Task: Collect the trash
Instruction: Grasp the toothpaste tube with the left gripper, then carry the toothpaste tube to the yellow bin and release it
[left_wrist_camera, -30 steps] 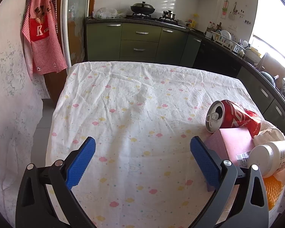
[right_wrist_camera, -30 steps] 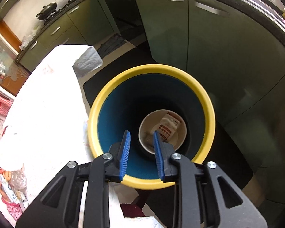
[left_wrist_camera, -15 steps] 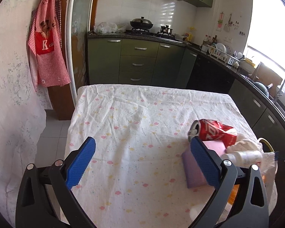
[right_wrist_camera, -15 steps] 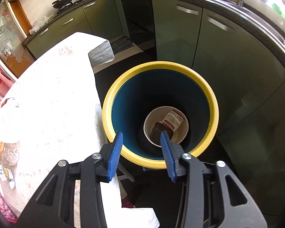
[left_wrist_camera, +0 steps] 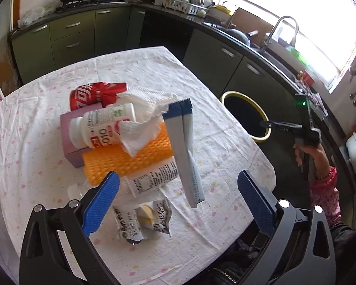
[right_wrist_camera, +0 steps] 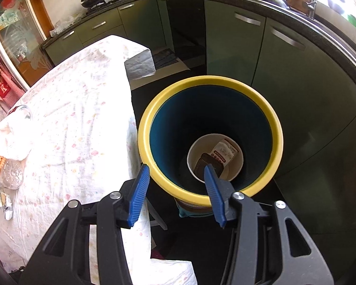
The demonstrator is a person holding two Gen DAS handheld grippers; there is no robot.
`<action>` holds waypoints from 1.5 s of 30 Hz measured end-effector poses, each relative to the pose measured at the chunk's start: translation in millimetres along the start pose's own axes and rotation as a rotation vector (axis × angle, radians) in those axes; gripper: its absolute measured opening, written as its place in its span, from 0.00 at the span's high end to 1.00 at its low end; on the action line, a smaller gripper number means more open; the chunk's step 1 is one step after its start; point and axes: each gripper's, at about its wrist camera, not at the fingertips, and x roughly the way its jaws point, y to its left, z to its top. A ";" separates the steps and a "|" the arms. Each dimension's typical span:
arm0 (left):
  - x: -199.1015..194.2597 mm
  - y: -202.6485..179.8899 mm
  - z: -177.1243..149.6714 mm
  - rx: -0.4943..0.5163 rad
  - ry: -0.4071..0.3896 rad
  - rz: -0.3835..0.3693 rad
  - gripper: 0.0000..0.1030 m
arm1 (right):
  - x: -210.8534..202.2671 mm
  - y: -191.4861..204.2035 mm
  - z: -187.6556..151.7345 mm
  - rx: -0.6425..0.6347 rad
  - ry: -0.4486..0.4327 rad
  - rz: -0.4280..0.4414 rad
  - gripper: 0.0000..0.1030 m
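Meanwhile, over the kitchen floor, the right gripper hangs above the yellow-rimmed bin, which stands just off the table's right edge. Its jaws have just been opening and now stand partly apart with nothing between them; a dark packet and a printed wrapper lie in a white bowl at the bin's bottom.

The left gripper hovers wide open and empty above the table, pointing down at the remaining trash heaped near the table's middle: a crushed red can, a white bottle, crumpled tissue, orange foam netting, a pink box, a long blue-and-white tube and, nearest the front edge, a torn snack wrapper.

Risks ahead look plain. The heap is stacked, so pulling one piece could drag the tissue or tip the bottle, which may roll toward an edge. The flat wrapper lies on loose cloth, and a pinch could gather fabric instead.
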 end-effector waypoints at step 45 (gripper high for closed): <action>-3.7 -47.5 -19.1 0.151 0.169 0.012 0.81 | -5.1 9.6 -7.7 -0.070 -0.019 0.075 0.51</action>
